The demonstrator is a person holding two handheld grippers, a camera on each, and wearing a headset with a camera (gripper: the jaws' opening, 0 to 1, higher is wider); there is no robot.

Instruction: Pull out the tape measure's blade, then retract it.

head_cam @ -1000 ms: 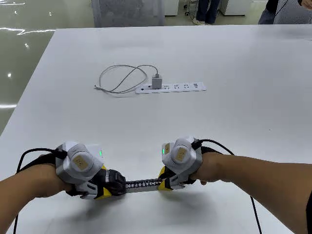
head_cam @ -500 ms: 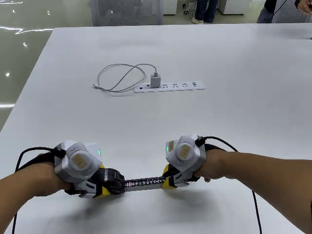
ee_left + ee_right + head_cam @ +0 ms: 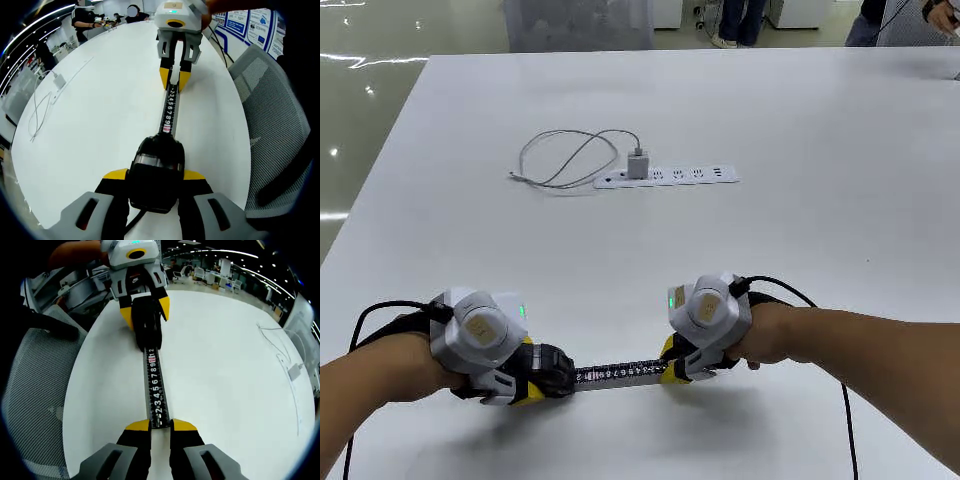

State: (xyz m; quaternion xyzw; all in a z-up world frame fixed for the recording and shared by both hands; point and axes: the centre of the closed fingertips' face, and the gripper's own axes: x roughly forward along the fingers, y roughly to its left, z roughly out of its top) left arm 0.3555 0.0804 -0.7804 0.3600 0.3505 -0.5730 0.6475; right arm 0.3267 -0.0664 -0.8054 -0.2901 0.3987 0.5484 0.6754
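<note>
- Tape measure (image 3: pixel 550 370) sat low over the near edge of the white table (image 3: pixel 720 110), strung between the two grippers.
- Far left, the person's left hand (image 3: pixel 405 365) came in from the lower left corner, forearm nearly level, wrist turned so its gripper pointed to the right along the table edge.
- Left gripper (image 3: pixel 535 378) had its yellow-tipped jaws spread about as wide as the black case and pressed against both of its sides, so the case was firmly clamped; the left gripper view showed the case wedged between them.
- Blade (image 3: pixel 620 374) ran straight out of the case to the right, a short stretch of it showing, black numbers face up, just above the tabletop or on it; I could not tell which.
- Right gripper (image 3: pixel 670 368) faced the left one head-on, its jaws drawn narrow and pinching the blade's free end; the right gripper view put the low numbers right at the yellow tips.
- Right hand (image 3: pixel 765 335) wrapped the back of that gripper, forearm reaching in from the lower right edge, a black cord looping behind the wrist.
- Well beyond both grippers, mid-table, a grey cable (image 3: pixel 565 160) coiled to the left of a white charger (image 3: pixel 639 165) plugged into a power strip (image 3: pixel 685 176).
- Both gripper views caught a grey mesh chair (image 3: pixel 270 110) beside the table edge.
</note>
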